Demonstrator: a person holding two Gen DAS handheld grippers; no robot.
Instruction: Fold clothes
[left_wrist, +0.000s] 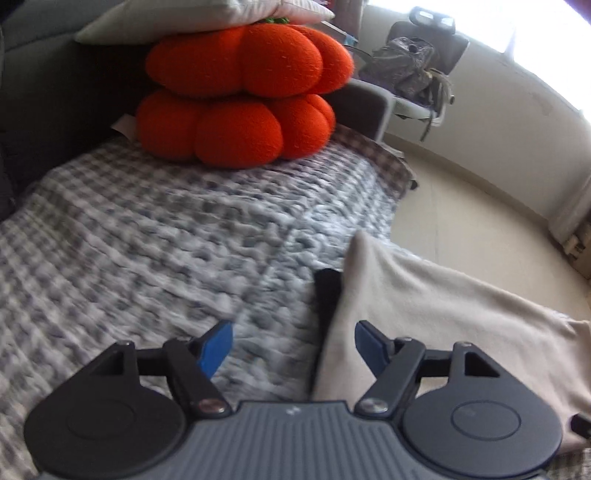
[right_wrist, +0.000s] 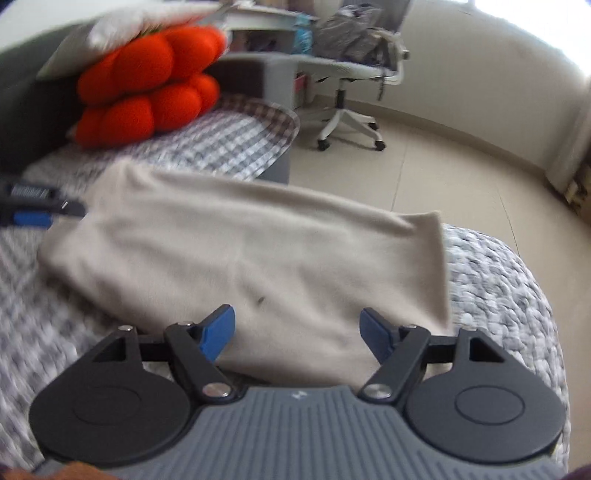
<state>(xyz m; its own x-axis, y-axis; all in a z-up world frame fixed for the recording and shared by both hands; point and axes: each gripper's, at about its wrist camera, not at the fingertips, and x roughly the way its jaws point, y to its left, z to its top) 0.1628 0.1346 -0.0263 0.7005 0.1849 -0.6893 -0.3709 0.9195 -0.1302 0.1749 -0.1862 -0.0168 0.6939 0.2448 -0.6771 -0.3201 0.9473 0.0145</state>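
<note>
Bedding in grey-and-white check (left_wrist: 155, 236) covers a bed on which a folded beige knit garment (right_wrist: 258, 254) lies flat, near the bed's right edge and rounded near corner. Both two-finger tools hang above it with blue-padded jaws spread and nothing gripped. The right tool (right_wrist: 297, 334) hovers over the garment's near edge, the cloth showing in the gap between its pads, which do not press on it. The left tool (left_wrist: 293, 349) sits at the garment's left end; its right pad is over the beige cloth and its left pad over the checked bedding. A small black piece of fabric (left_wrist: 327, 295) pokes out along the garment's left edge, just beyond that tool. In the right wrist view the left tool appears at the far left border, beside the garment's far-left corner. At the far end of the bed two stacked orange pumpkin-shaped plush cushions (left_wrist: 243, 96) sit beneath a pale pillow (left_wrist: 207, 18). Beyond the bed, on a cream tiled floor (right_wrist: 436, 177), stands a white swivel chair (right_wrist: 351, 110) loaded with a grey camouflage-patterned backpack (left_wrist: 410, 70).
</note>
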